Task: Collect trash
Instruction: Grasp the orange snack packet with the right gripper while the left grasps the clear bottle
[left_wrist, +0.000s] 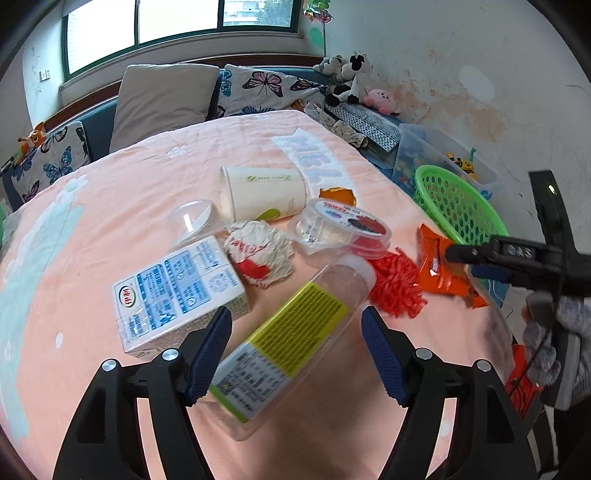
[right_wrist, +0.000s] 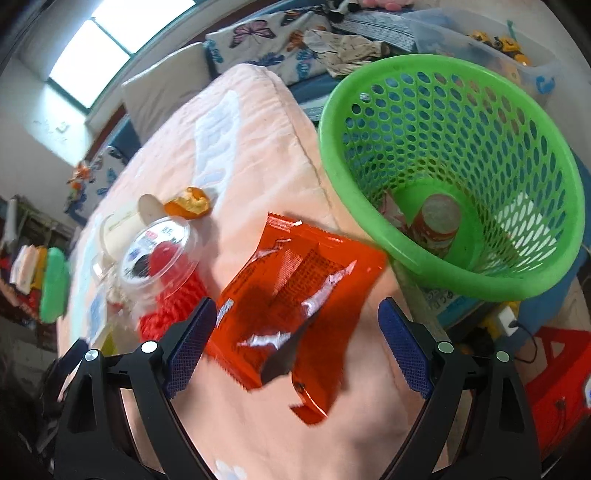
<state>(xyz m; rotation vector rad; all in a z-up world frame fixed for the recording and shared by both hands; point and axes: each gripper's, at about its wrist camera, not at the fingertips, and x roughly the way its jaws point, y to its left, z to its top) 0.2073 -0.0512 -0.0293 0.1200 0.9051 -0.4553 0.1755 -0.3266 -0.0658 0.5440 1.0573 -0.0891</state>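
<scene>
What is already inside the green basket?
In the green basket, a red-labelled cup or can lies on its side at the bottom, with a crumpled wrapper beside it. The near wall hides the rest of the floor.

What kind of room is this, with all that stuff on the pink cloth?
Most likely a lived-in home room, perhaps a child's: butterfly cushions on a window seat, plush toys in the corner, and a toy bin by the wall.
</scene>
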